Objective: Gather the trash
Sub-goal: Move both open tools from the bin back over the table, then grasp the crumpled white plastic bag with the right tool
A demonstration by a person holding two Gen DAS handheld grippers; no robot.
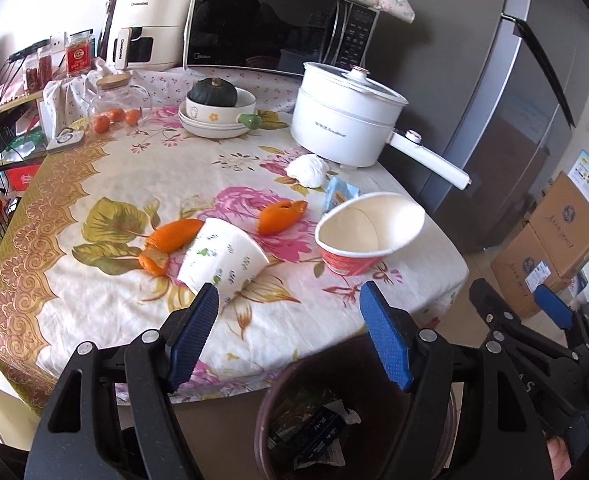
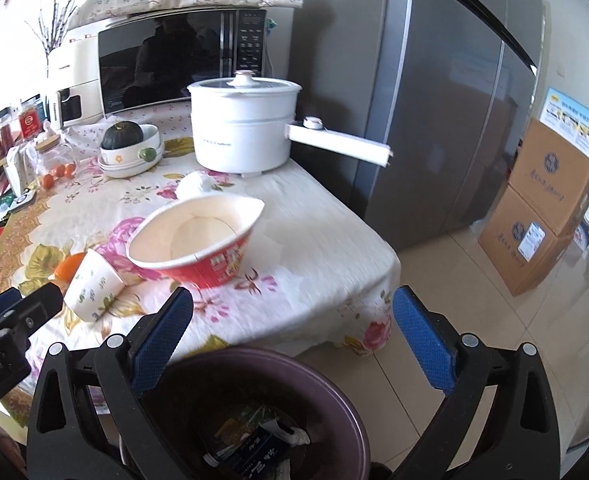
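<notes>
Purple bin (image 2: 350,408), seemingly part-full, sits below cluttered table (image 1: 134,320).

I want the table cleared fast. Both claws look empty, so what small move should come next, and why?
Probably ease the left claw forward onto the tipped floral paper cup. It lies nearest, just beyond the open fingers, which grip nothing, and the trash bin sits directly below for a short drop.
</notes>
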